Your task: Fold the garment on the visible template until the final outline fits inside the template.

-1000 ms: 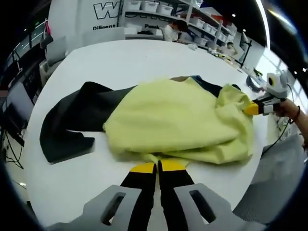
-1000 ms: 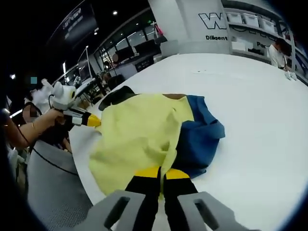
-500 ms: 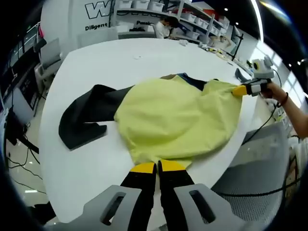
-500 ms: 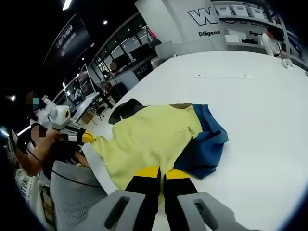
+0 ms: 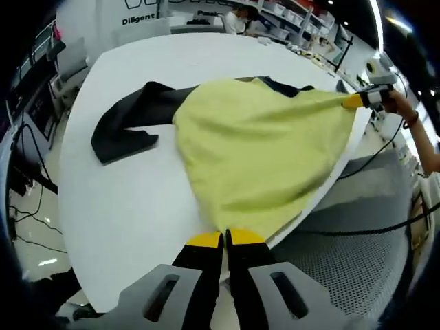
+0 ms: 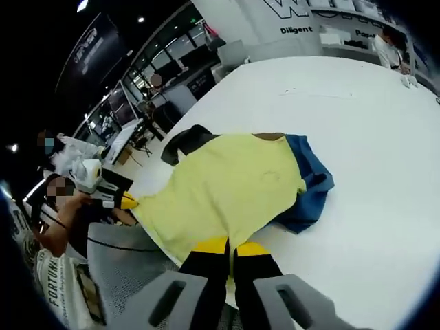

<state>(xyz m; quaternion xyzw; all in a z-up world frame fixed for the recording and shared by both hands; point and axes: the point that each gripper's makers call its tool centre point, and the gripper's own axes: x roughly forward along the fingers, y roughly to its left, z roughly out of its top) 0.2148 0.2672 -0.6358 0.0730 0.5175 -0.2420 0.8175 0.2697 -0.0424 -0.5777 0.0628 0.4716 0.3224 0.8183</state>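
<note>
A yellow garment (image 5: 268, 148) with a dark sleeve (image 5: 124, 127) and a blue part (image 5: 282, 86) lies on the white table (image 5: 130, 206). Its yellow cloth is stretched taut over the table's near edge. My left gripper (image 5: 225, 238) is shut on one hem corner. My right gripper (image 5: 354, 101) is shut on the other corner, held by a hand at the right. In the right gripper view, the right gripper (image 6: 230, 245) pinches the yellow garment (image 6: 227, 189), with the blue part (image 6: 315, 196) to the right and the dark sleeve (image 6: 184, 141) beyond. The left gripper (image 6: 128, 201) holds the left corner.
A grey mesh chair (image 5: 357, 234) stands below the table edge, also seen as a mesh chair (image 6: 127, 265) in the right gripper view. A cable (image 5: 385, 155) hangs from the right gripper. The table (image 6: 385, 137) stretches bare beyond the garment. Shelves and a person stand at the back.
The crumpled yellow cloth has been pulled out flat and taut toward the near table edge. Both grippers drew back and apart, still shut on its corners.
</note>
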